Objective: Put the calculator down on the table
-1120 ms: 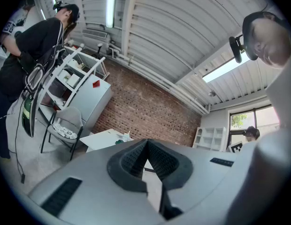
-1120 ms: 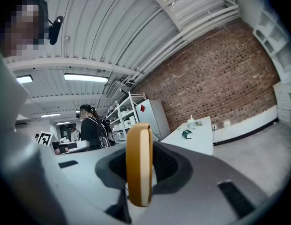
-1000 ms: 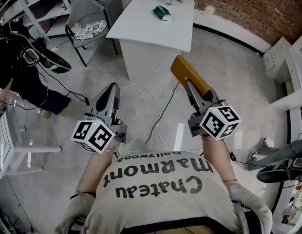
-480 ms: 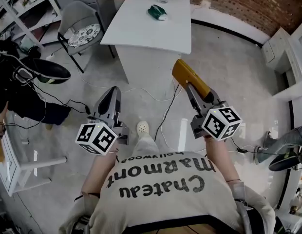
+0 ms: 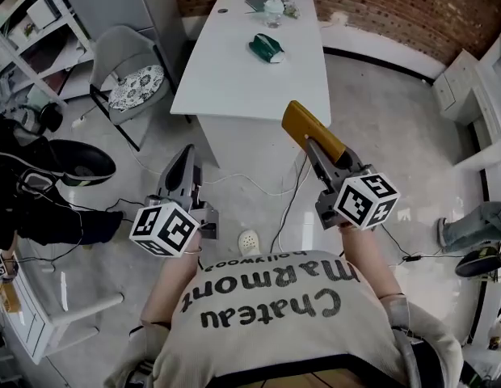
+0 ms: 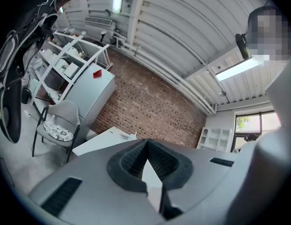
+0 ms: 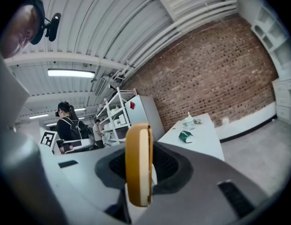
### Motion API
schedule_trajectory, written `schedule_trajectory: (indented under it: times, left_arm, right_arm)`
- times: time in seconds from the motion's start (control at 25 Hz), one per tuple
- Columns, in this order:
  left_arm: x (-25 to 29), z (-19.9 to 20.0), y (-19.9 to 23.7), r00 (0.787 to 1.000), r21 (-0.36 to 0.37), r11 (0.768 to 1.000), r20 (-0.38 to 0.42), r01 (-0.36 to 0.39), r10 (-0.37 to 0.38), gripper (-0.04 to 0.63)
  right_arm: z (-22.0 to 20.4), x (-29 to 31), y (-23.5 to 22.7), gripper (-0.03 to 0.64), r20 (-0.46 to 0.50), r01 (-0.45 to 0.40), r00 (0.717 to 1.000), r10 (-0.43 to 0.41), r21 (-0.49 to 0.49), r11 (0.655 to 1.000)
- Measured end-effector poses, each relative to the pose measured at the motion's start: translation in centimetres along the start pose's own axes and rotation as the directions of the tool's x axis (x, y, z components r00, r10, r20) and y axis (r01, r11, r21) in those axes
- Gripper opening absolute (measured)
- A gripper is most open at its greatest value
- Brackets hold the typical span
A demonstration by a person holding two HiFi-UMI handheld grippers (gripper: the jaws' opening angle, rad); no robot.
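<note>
Head view: a person stands on the floor, short of a white table (image 5: 234, 79), with a gripper in each hand. The right gripper (image 5: 319, 153) is clamped on a yellow calculator (image 5: 303, 124), which juts forward in the air, near the table's front edge but not over it. The likely risk is that only one end is pinched, so a jolt could lever it loose onto the floor. Both forearms reach forward with elbows bent. The left gripper (image 5: 184, 153) points ahead, empty.

Left gripper view: its jaws meet at the tips with nothing between them. It is held about level, facing the table.

Right gripper view: the calculator stands edge-on between the closed jaws. Set down that way, it could topple. The gripper tilts slightly downward.
</note>
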State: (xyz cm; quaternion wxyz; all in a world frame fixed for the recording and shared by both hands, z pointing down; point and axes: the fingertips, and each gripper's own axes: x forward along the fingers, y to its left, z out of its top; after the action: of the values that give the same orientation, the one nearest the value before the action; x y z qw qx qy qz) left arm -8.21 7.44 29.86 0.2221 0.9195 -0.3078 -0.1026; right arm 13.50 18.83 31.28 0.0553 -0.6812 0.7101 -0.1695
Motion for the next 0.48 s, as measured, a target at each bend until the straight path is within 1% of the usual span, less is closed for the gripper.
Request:
schedule_trajectory:
  times: [0.12,0.24,0.36,0.48]
  left_arm:
    - [2.4,2.2,1.8,1.000,0.016,1.000,0.018,0.019,-0.020,0.002]
    - [4.2,3.8,3.7,0.999,0.029,0.999,0.031,0.022,-0.023,0.002]
    - [5.6,4.6,5.6,0.999,0.035,0.999,0.039,0.022,-0.024,0.002]
    - [6.4,4.9,7.1,0.999,0.045,0.999,0.035,0.022,-0.024,0.002]
  right_arm:
    - [1.4,3.6,0.0,0.092,0.009,0.003,1.000,-0.003,-0.011,1.000]
    - [2.4,6.6,0.0,0.092,0.027,0.005,1.000,-0.005,-0.011,1.000]
    - [2.7,9.0,-0.3,0.092,0.037,0.009,0.999,-0.008,-0.006,1.000]
    - [2.1,11.0,-0.8,0.092,0.030,0.007,1.000,-0.008,0.027,1.000]
